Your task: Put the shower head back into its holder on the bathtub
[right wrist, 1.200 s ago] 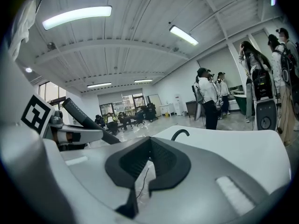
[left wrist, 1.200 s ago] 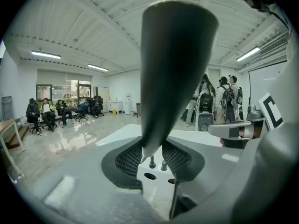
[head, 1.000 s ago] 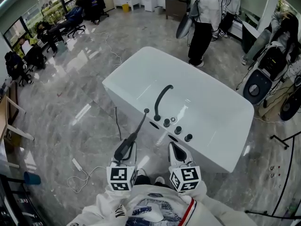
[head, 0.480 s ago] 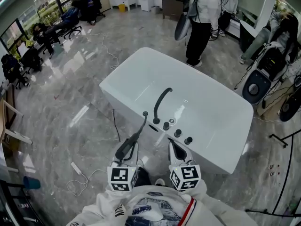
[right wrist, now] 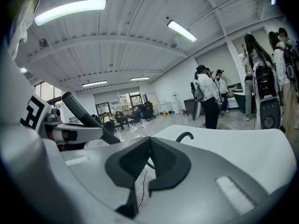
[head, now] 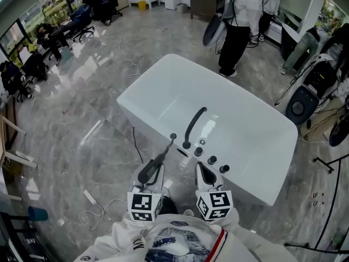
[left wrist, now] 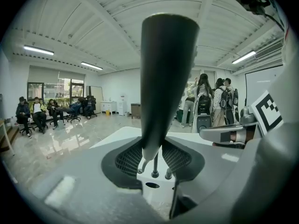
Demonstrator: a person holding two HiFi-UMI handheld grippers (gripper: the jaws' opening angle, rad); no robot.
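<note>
Head view: the left gripper (head: 151,171) clamps the slim black shower head (head: 162,153); the right gripper (head: 204,171) is closed and empty. Because it is gripped at one end, the long handle may swing and knock the white acrylic bathtub (head: 248,165).

The bathtub (head: 163,81) has a smooth, glossy white surface. The floor (head: 82,113) is polished grey marbled stone. The shower head (head: 158,160) and faucet (head: 193,124) are matt black. The left tongs (left wrist: 153,148) carry matt black ribbed pads (left wrist: 128,158).
</note>
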